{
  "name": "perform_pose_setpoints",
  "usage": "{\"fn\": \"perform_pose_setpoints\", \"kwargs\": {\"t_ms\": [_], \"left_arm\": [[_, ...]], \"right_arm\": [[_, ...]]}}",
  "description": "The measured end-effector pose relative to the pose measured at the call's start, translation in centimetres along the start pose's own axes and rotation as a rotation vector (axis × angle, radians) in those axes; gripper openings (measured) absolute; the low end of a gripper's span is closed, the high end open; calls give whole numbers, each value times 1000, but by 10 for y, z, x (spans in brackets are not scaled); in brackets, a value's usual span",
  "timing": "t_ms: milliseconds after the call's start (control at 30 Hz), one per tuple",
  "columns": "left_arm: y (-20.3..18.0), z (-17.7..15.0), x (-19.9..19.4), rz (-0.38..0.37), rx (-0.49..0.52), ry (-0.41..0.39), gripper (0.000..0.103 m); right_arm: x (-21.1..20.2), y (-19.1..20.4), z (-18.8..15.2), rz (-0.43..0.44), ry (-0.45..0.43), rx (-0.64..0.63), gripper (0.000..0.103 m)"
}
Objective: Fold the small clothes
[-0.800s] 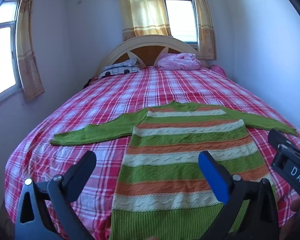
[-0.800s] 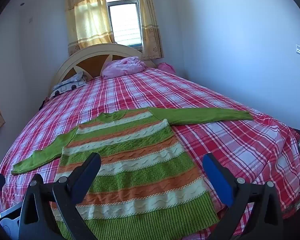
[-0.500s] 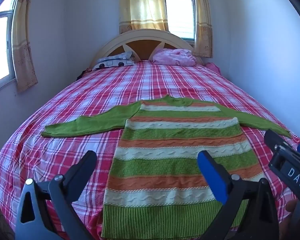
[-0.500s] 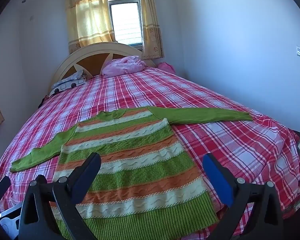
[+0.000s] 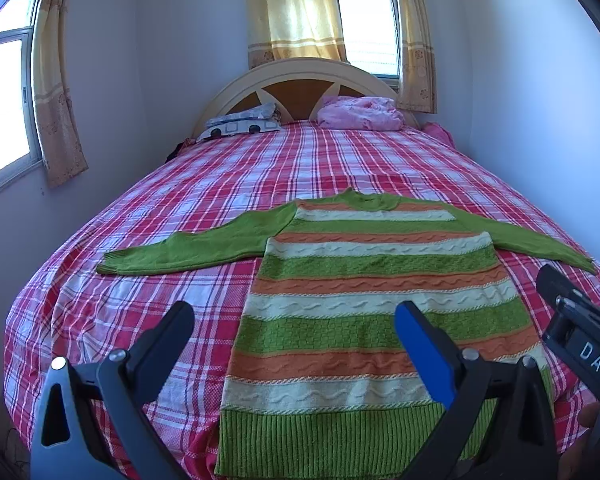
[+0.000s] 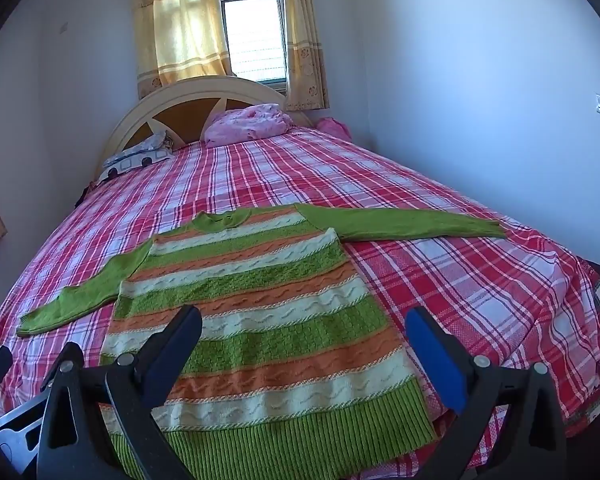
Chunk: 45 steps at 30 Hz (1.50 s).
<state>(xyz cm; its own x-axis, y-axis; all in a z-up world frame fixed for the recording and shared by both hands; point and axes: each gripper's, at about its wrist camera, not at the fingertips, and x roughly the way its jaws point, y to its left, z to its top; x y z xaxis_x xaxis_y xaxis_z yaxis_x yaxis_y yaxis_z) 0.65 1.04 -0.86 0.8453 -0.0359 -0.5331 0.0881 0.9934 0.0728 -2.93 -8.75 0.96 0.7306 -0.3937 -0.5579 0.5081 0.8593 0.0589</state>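
Observation:
A small knitted sweater (image 5: 372,312) with green, orange and cream stripes lies flat on the bed, neck away from me, both green sleeves spread out sideways. It also shows in the right wrist view (image 6: 260,320). My left gripper (image 5: 296,328) is open and empty, above the sweater's lower left part. My right gripper (image 6: 304,336) is open and empty, above the lower right part. The right gripper's body shows at the right edge of the left wrist view (image 5: 580,344).
The bed has a red and white plaid sheet (image 5: 260,168) and a cream headboard (image 5: 300,76). A patterned pillow (image 5: 240,122) and a pink bundle (image 5: 360,112) lie at the head. Walls stand close on both sides. The bed's foot edge is just below the grippers.
Both grippers have pulled back and up a little, so more of the sweater's hem and the bed shows. Both stay open. The sweater has not moved.

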Motion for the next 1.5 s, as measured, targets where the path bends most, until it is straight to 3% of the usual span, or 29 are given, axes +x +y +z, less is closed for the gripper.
{"fn": "perform_pose_setpoints", "kwargs": {"t_ms": [1500], "left_arm": [[-8, -5, 3, -17, 5, 15, 102]], "right_arm": [[7, 1, -5, -7, 23, -8, 102]]}}
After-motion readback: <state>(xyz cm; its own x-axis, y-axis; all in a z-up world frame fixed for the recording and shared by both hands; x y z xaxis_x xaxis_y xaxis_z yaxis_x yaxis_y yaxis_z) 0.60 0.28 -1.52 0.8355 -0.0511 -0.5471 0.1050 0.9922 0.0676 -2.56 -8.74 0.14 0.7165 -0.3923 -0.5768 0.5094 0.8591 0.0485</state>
